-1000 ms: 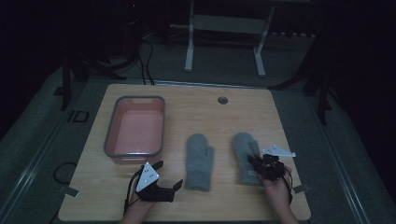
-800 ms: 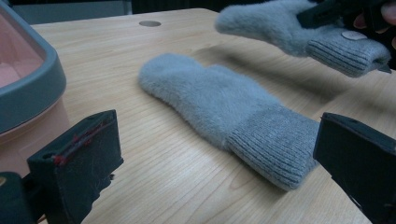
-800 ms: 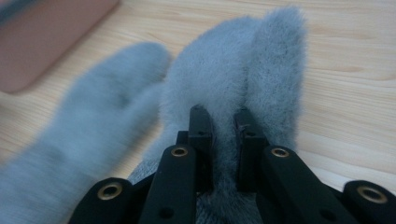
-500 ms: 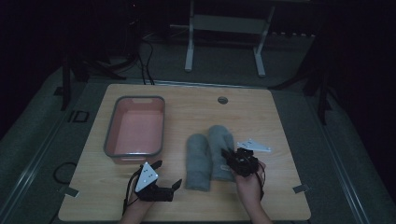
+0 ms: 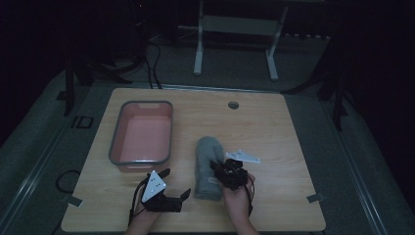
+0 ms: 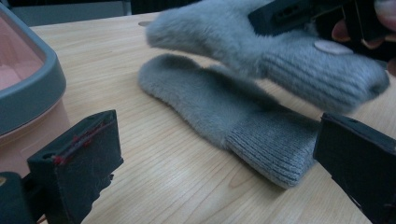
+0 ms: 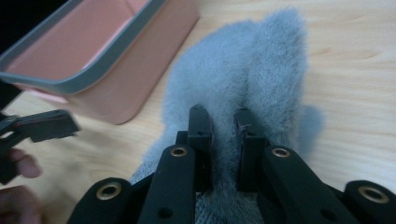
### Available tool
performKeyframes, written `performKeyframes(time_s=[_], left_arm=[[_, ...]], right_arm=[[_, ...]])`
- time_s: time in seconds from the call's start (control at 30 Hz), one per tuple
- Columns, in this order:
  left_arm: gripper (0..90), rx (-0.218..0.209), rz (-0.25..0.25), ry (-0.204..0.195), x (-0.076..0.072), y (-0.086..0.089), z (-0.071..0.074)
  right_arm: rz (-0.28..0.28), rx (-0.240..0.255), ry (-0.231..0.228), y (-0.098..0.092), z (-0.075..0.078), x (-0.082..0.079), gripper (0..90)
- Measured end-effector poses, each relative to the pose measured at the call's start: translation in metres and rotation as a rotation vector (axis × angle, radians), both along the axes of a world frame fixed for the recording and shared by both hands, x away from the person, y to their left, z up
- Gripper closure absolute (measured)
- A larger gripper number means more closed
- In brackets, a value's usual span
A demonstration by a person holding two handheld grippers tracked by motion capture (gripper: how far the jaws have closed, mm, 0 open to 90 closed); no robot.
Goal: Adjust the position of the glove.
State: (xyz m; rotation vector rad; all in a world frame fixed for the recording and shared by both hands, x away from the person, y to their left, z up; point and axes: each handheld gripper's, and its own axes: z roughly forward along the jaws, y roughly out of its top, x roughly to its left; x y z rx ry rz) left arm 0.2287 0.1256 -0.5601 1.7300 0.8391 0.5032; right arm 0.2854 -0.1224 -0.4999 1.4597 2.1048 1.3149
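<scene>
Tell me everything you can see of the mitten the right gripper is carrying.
The carried mitten is grey and fuzzy over the hand part, with a ribbed knit cuff and a small pale oval patch near that cuff. The right gripper has its jaws pinched on the fabric and holds it lifted, roughly level, directly above the second mitten, which lies flat on the wooden table. In the left gripper view a gap shows between the two mittens. The pink bin stands to the left, apart from it.
</scene>
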Motion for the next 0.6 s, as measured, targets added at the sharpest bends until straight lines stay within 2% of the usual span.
performKeyframes(time_s=[0.07,0.27,0.33,0.37,0.47,0.6], left_arm=[[1.3,-0.001,0.000,-0.003,0.000,0.001,0.001],[1.3,-0.002,0.000,0.001,0.000,0.001,0.000],[1.3,0.000,-0.002,0.002,0.000,0.000,0.000],[1.3,0.000,-0.003,0.001,0.000,0.000,0.000],[1.3,0.003,-0.005,-0.006,-0.001,0.000,0.001],[1.3,-0.002,-0.002,-0.011,-0.001,0.000,0.001]], right_arm=[[-0.002,-0.018,-0.010,0.006,-0.003,-0.001,80.2],[-0.026,-0.024,0.019,0.012,-0.017,0.001,78.8],[-0.027,-0.036,0.045,0.016,-0.030,0.002,73.7],[-0.027,-0.036,0.045,0.016,-0.030,0.002,73.7],[-0.020,-0.051,0.038,0.017,-0.037,0.003,63.9],[-0.011,-0.031,0.051,0.015,-0.037,0.005,56.8]])
